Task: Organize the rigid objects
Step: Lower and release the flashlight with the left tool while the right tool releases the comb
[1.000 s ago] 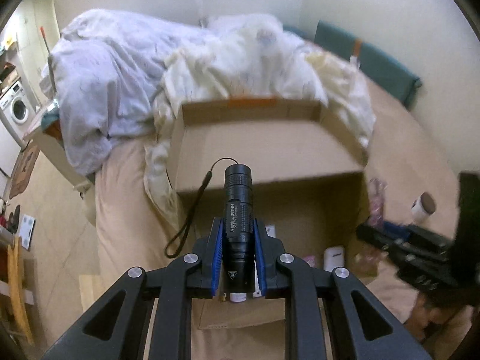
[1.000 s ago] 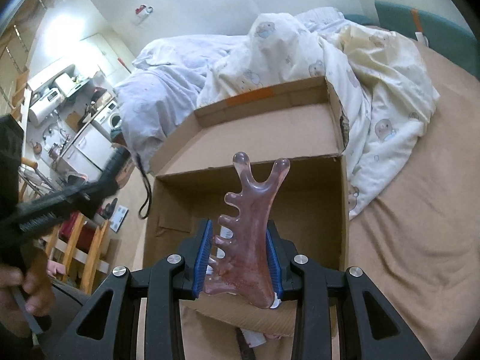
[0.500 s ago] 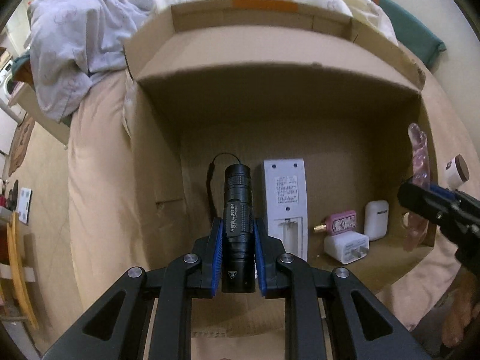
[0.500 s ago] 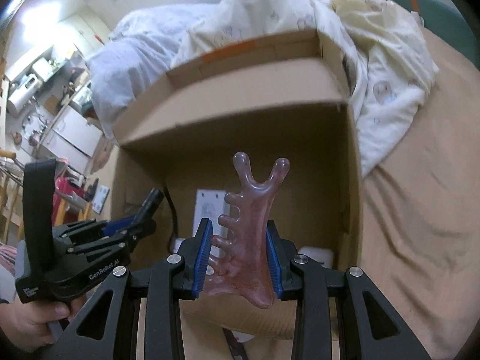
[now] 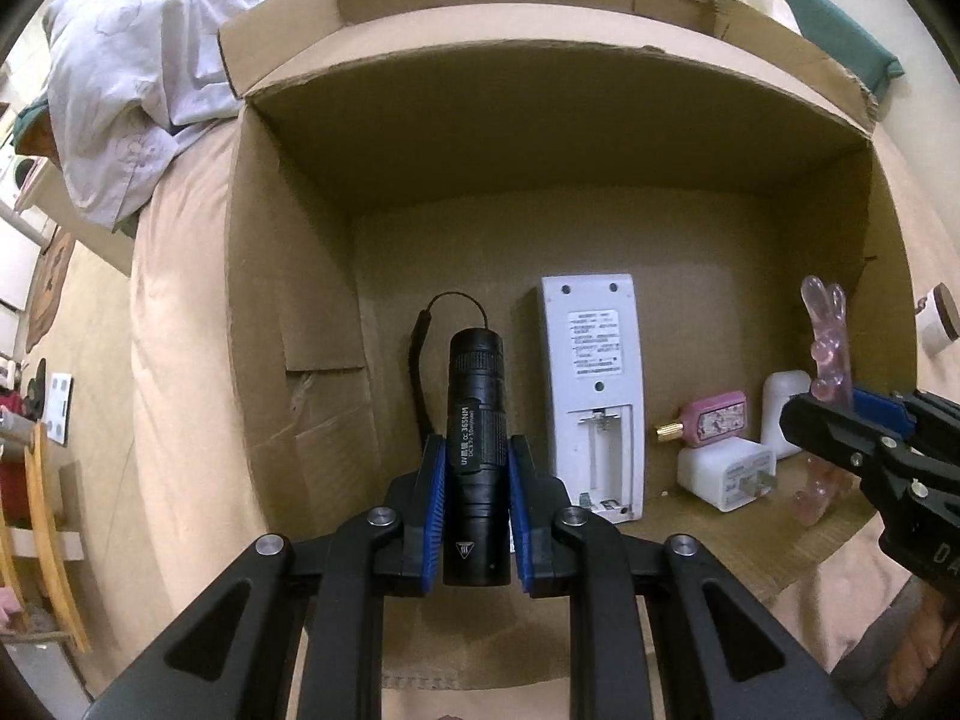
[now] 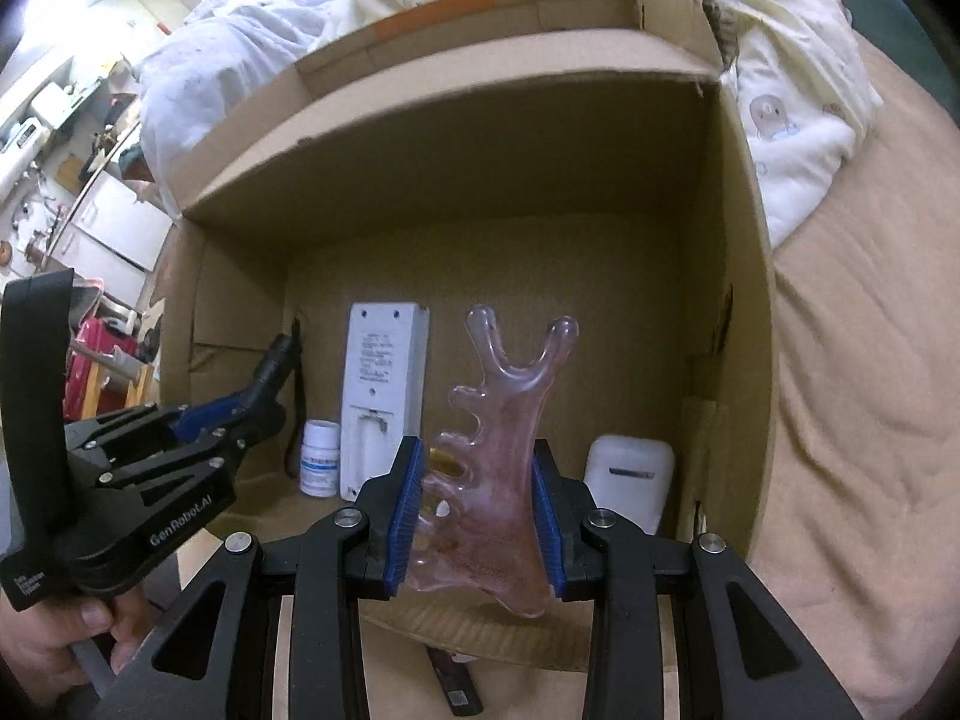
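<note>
An open cardboard box (image 5: 300, 276) (image 6: 738, 252) lies on a bed. My left gripper (image 5: 477, 468) (image 6: 258, 402) is shut on a black flashlight (image 5: 477, 438) with a wrist cord and hangs inside the box at its left side. My right gripper (image 6: 480, 480) (image 5: 840, 414) is shut on a pink translucent antler-shaped massage tool (image 6: 498, 438) (image 5: 828, 348), held over the box's right part. On the box floor lie a white remote (image 5: 594, 378) (image 6: 378, 384) with its battery bay open, a pink item (image 5: 714, 420), a white charger plug (image 5: 726, 468), a white earbud case (image 6: 627, 474) and a small white pill bottle (image 6: 321, 462).
Rumpled white and pale blue bedding (image 5: 138, 60) (image 6: 798, 90) is piled behind the box. A tan sheet (image 6: 864, 390) covers the bed to the right. A small white jar with a dark lid (image 5: 939, 318) stands outside the box's right wall. Floor and furniture (image 5: 42, 450) lie left.
Both grippers have come down from above the box into its opening, each still holding its object. The box floor and its items now show in both views.
</note>
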Demonstrator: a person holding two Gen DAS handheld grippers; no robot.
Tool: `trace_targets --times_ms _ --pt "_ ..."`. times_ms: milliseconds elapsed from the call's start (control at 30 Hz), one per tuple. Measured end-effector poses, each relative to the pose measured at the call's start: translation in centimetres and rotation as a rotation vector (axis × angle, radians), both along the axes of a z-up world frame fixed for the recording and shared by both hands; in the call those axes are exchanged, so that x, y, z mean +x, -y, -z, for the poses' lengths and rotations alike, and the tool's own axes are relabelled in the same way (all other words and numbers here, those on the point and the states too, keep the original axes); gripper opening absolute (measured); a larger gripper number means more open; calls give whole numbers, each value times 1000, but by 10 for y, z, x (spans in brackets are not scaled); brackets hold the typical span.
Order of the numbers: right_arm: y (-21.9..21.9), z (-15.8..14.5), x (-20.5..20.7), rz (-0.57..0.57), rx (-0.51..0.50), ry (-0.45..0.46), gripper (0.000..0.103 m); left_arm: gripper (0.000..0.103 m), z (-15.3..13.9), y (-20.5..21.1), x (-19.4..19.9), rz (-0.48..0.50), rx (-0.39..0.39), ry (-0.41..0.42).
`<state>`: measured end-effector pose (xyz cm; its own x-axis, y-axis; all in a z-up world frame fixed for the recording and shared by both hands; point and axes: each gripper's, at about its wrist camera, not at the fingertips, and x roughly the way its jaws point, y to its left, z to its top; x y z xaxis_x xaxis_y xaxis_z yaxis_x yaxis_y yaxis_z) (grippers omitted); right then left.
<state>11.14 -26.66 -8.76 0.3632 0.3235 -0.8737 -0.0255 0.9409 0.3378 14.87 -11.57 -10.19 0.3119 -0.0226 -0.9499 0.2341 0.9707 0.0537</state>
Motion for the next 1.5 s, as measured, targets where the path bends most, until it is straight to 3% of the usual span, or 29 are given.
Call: trace_targets --times_ms 600,633,700,767,800,833,1067,1500 --pt "-4 10 6 11 -7 -56 37 18 -4 3 -3 12 18 20" --pt "-4 10 6 13 -3 -56 38 20 -5 4 -4 15 20 21" --pt "-3 7 7 19 13 -43 55 27 -7 4 -5 18 16 23" --pt "0 1 7 27 35 -12 62 43 -9 5 -6 18 18 30" --pt "1 -2 7 30 45 -2 65 61 -11 5 -7 17 18 33" --pt "1 -4 7 34 51 7 67 71 -13 6 -9 16 15 37" --pt "2 -8 7 38 69 22 77 80 -25 11 -14 25 7 83" --pt "2 -9 6 41 64 24 78 80 -29 8 -10 8 12 89"
